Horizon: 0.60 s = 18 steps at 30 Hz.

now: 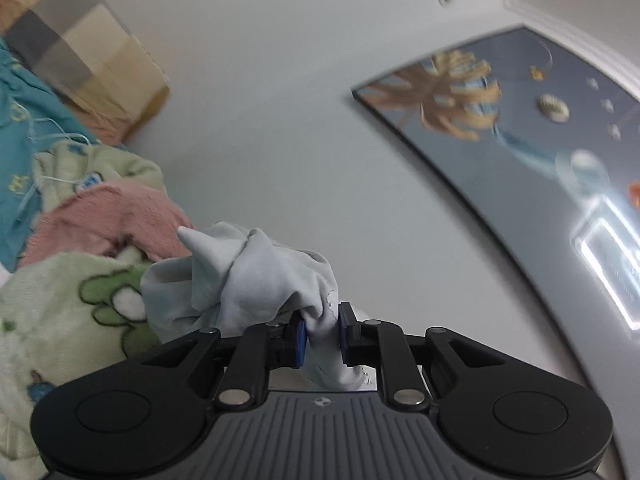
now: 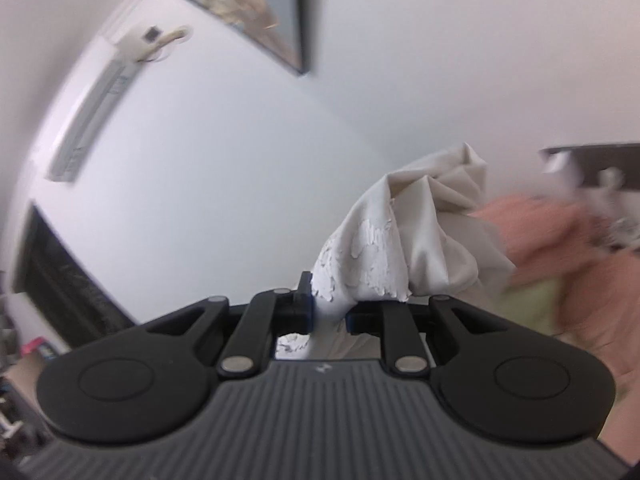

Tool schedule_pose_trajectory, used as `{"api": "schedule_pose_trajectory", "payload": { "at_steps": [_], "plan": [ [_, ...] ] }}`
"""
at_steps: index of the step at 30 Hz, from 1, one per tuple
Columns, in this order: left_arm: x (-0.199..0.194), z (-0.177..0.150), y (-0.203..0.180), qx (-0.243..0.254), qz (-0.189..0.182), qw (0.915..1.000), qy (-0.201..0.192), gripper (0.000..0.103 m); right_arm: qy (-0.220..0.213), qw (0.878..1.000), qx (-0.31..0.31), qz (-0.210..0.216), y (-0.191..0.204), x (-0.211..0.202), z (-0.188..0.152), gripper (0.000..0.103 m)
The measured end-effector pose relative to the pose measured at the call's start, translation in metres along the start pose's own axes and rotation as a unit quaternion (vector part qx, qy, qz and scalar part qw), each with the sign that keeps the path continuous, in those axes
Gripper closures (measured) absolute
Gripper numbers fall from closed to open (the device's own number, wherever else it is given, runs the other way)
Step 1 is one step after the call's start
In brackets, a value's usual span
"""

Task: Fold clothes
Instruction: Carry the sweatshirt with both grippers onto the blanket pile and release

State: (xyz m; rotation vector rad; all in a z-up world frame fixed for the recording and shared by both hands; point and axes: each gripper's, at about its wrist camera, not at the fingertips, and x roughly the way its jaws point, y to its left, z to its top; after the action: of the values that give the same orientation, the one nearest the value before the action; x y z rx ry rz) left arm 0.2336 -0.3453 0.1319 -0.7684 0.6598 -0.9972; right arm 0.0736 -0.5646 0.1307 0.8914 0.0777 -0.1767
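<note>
My left gripper (image 1: 322, 338) is shut on a bunched pale grey-white garment (image 1: 248, 276), whose folds rise up and to the left of the jaws. My right gripper (image 2: 330, 312) is shut on a white garment with a cracked white print (image 2: 404, 240); its cloth bunches up and to the right of the jaws. Both grippers are tilted upward toward the wall. I cannot tell whether both hold the same garment.
A heap of clothes lies at the left: a pink fleece (image 1: 108, 220), a light green cartoon-print cloth (image 1: 60, 320), a teal cloth (image 1: 24, 120) and a plaid cushion (image 1: 84, 52). A framed picture (image 1: 520, 120) hangs on the white wall. Pink cloth (image 2: 560, 248) is blurred at the right.
</note>
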Motion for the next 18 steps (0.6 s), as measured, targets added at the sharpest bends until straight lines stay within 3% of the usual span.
{"api": "schedule_pose_trajectory", "payload": {
  "at_steps": [3, 7, 10, 14, 16, 18],
  "plan": [
    [0.035, -0.05, 0.034, 0.061, 0.061, 0.9946, 0.058, 0.085, 0.044, 0.997, -0.006, -0.069, -0.045, 0.005, -0.025, 0.085],
    [0.034, -0.077, 0.054, 0.082, 0.099, 0.9877, 0.089, 0.086, 0.157, 0.97, -0.034, -0.185, -0.089, 0.018, -0.086, 0.085],
    [0.03, -0.094, 0.066, 0.094, 0.122, 0.9822, 0.107, 0.085, 0.18, 0.965, -0.029, -0.186, -0.11, 0.002, -0.121, 0.086],
    [0.024, -0.116, 0.083, 0.11, 0.154, 0.9732, 0.131, 0.083, 0.171, 0.964, -0.059, -0.195, -0.103, 0.005, -0.125, 0.084],
    [0.021, -0.127, 0.091, 0.118, 0.169, 0.968, 0.143, 0.077, 0.172, 0.961, -0.063, -0.205, -0.099, 0.009, -0.121, 0.083],
    [0.018, -0.138, 0.099, 0.126, 0.184, 0.9624, 0.155, 0.059, 0.175, 0.958, -0.072, -0.214, -0.093, 0.006, -0.118, 0.079]
  ]
}}
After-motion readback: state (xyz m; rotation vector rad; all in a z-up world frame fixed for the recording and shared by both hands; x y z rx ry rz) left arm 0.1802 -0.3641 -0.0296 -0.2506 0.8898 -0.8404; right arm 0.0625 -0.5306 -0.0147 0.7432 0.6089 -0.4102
